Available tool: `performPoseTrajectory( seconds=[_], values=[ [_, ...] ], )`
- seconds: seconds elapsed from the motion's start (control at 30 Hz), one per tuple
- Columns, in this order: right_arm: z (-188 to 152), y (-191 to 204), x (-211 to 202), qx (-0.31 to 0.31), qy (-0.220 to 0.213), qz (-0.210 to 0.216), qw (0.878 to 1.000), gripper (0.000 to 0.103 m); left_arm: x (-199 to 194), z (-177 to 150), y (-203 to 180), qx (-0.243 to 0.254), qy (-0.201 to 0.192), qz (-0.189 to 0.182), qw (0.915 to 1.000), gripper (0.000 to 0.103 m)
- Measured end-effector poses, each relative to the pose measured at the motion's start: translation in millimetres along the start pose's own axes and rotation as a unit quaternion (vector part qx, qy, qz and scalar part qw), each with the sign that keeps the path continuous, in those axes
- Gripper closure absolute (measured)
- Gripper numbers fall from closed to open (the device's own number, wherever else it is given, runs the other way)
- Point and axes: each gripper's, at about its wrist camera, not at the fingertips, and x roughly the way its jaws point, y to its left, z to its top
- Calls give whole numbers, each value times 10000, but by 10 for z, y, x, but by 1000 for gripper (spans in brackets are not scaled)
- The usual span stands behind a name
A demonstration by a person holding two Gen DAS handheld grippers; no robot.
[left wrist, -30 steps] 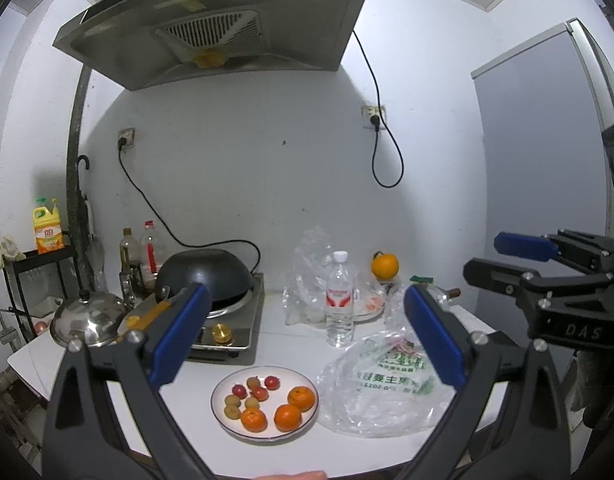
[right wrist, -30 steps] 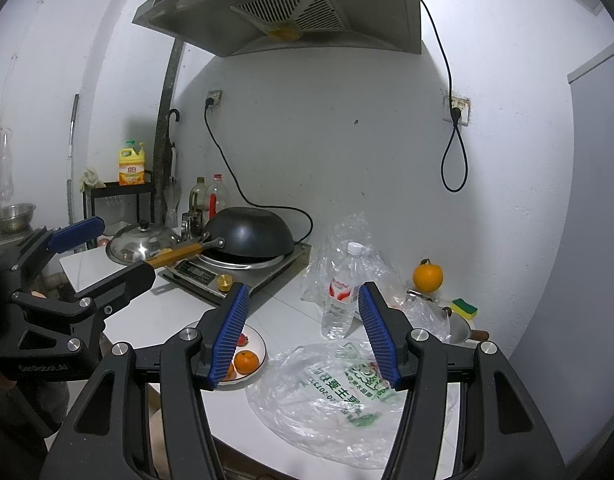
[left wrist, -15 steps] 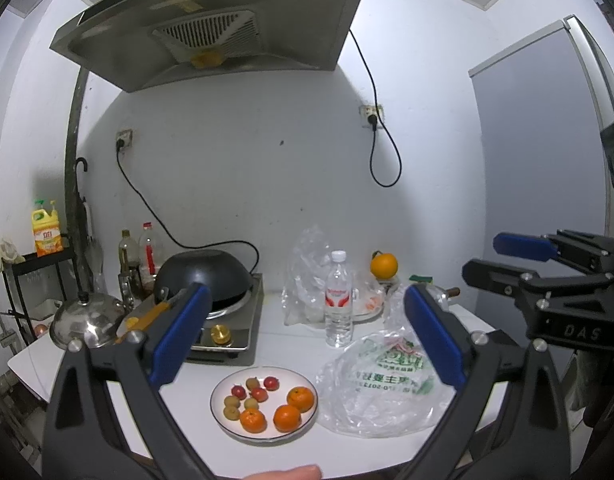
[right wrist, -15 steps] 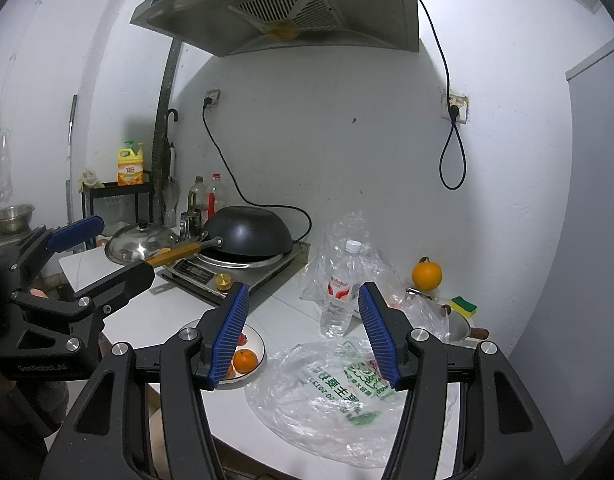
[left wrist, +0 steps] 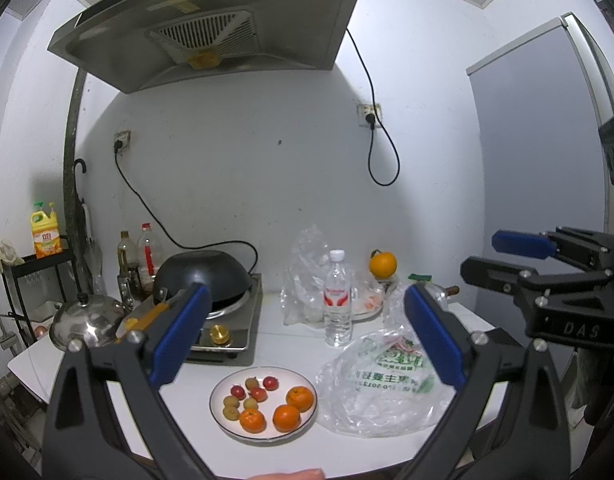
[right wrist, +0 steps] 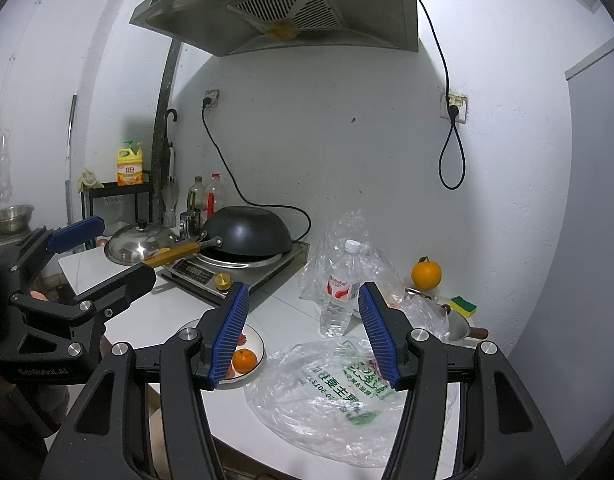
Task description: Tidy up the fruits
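A white plate point(left wrist: 227, 424) near the table's front edge holds three oranges point(left wrist: 286, 417), small red fruits point(left wrist: 258, 393) and small tan fruits point(left wrist: 230, 412). It also shows in the right wrist view point(right wrist: 255, 354), partly hidden behind a finger. A flat clear plastic bag with green print point(left wrist: 381, 384) point(right wrist: 331, 396) lies to its right. Another orange point(left wrist: 382, 265) point(right wrist: 426, 275) sits at the back right. My left gripper point(left wrist: 307, 336) is open and empty, above and short of the plate. My right gripper point(right wrist: 303, 332) is open and empty, over the bag's near side.
A black wok point(left wrist: 205, 276) sits on an induction cooker point(left wrist: 227, 332) at the left, with a steel lid point(left wrist: 87, 320) beside it. A water bottle point(left wrist: 338, 300) and a crumpled clear bag point(left wrist: 307, 272) stand behind the plate. A grey fridge point(left wrist: 543, 200) stands at the right.
Both grippers stay open. The views have shifted only slightly; nothing on the table has moved.
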Motion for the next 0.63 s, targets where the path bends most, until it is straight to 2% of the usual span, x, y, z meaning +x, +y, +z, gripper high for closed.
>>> performPoseTrajectory(
  seconds=[0.63],
  values=[
    [-8, -14, 10, 12, 4, 3, 10000, 43, -24, -27, -41, 91, -87, -109, 9999, 5]
  ],
)
